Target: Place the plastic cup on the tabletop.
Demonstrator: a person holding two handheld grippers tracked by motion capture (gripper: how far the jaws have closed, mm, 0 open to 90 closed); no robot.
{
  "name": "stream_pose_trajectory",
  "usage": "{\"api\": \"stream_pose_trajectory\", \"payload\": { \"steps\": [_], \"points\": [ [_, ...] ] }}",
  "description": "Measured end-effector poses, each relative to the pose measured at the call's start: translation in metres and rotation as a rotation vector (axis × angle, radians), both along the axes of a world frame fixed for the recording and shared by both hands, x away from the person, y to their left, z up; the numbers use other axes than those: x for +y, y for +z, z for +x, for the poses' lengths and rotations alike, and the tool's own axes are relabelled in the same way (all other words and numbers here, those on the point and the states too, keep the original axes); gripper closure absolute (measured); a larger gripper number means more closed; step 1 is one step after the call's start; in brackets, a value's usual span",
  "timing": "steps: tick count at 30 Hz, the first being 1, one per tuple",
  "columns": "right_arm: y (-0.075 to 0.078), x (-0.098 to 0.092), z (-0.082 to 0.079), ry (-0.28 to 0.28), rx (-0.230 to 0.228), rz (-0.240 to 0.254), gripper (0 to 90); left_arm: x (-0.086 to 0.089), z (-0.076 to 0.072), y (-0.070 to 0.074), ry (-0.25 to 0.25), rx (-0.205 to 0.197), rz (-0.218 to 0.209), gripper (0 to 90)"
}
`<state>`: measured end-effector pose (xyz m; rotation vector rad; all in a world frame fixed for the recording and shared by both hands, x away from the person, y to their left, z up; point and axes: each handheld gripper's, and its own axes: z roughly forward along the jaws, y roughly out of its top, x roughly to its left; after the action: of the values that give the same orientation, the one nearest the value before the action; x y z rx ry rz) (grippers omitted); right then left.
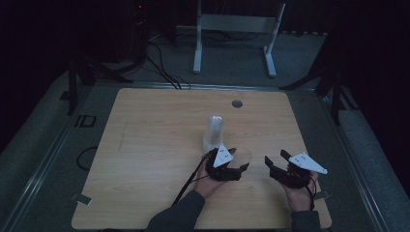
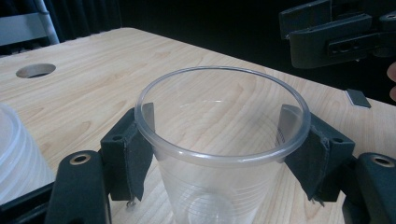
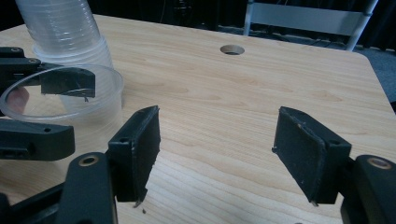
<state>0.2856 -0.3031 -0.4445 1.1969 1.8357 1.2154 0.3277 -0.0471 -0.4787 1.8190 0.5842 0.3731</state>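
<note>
Left gripper is clamped on a single clear cup, pads against both sides just under the rim. The cup stands upright on the table, just beside the cup stack, at about 5 o'clock from it in the high view. Right gripper waits at 3 o'clock of the cup, jaws wide, nothing between them. One cup looks already separated from the stack, though the dim view makes that hard to confirm. Left to do: placing it; more cups remain stacked.
</note>
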Motion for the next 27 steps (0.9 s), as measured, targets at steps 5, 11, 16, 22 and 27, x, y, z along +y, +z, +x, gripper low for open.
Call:
{"api": "stream_pose_trajectory", "payload": {
  "steps": [5,11,16,22,27],
  "points": [
    [0.0,0.0004,-0.0001,0.001,0.0,0.0,31.1,0.0003,-0.0005,-0.0011,0.006,-0.005,0.009,28.9],
    [-0.0003,0.0004,-0.0001,0.001,0.002,-0.001,31.0,0.0005,-0.0011,-0.0026,0.005,-0.003,0.014,28.6],
    [-0.0001,0.0002,-0.0002,0.0,0.0,-0.001,31.0,0.0006,-0.0024,-0.0035,-0.001,0.001,0.011,28.5],
    [0.0,0.0002,-0.0003,0.0,0.0,-0.001,31.0,0.0017,-0.0034,-0.0049,-0.002,0.0,0.018,28.2],
    [-0.0002,0.0001,-0.0002,-0.001,0.0,-0.001,31.1,0.0029,-0.0041,-0.006,-0.003,0.007,0.016,27.9]
  ]
}}
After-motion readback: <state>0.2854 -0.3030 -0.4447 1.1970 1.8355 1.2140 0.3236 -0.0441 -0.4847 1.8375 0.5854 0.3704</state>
